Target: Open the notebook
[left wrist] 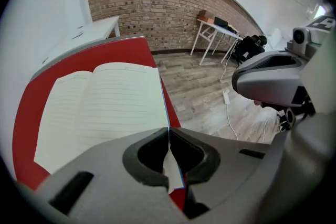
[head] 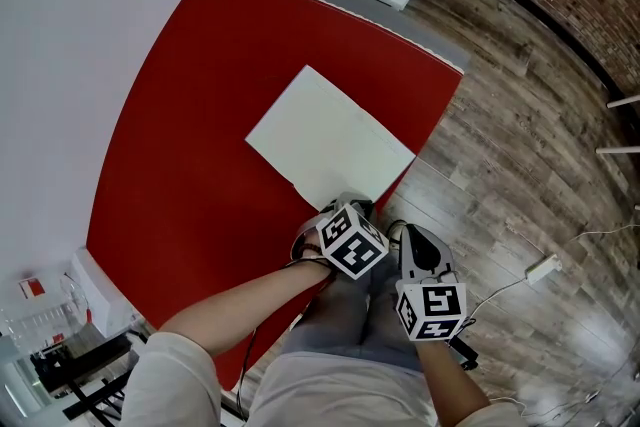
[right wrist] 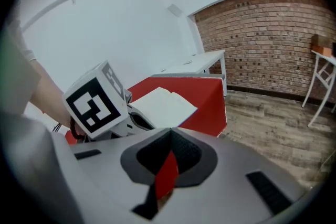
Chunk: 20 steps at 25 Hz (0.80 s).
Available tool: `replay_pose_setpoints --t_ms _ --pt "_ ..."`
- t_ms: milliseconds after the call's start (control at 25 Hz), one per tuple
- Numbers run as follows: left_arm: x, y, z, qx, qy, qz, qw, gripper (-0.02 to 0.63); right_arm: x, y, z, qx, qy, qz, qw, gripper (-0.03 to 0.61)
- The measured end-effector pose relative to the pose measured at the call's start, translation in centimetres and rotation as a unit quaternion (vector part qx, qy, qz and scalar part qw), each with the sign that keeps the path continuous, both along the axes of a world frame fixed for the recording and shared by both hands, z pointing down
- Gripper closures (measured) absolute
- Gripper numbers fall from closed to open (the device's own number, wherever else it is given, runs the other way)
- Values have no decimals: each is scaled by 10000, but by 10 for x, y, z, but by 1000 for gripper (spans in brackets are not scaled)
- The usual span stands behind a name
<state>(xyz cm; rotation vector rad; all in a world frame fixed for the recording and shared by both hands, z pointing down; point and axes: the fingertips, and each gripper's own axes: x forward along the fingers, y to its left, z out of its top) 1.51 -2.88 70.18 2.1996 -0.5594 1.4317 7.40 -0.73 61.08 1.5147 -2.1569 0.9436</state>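
While the notebook (head: 330, 140) lies spread open, pages up, on the red bench (head: 200, 145), the left gripper (left wrist: 168, 131) sits at its near corner on the side towards the bench edge and the floor. Its fingers are closed thin on the white, blue-edged outer edge of the right-hand leaf. From there the book stretches away and to the left. The spine fold runs away from the fingers, roughly parallel to the pinched edge.

The right gripper (head: 408, 237) hangs just beside the left, off the bench edge, with its fingers together on nothing.

The opening looks as good as done. The likely next step is to release that corner and draw back towards the body, away from the spine, so the leaf settles flat. That falls to the left gripper, which is the nearer.
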Motion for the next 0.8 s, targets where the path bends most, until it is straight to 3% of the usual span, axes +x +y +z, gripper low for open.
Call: replay_pose_setpoints --t_ms 240,360,560,680,800 --pt "4 4 0 -50 17 67 10000 580 3 2 -2 16 25 2 10000 572" --pt "7 10 -1 -188 115 45 9997 523 3 3 -3 17 24 -5 10000 572" --pt "12 5 -13 -234 501 -471 9974 520 4 3 -8 48 64 -90 9999 572" --pt "15 4 -47 -162 1075 -1047 9885 520 7 4 -24 101 98 -230 9996 572" --pt "4 -6 -99 277 1659 -1830 9686 570 12 6 -49 205 186 -419 9987 572"
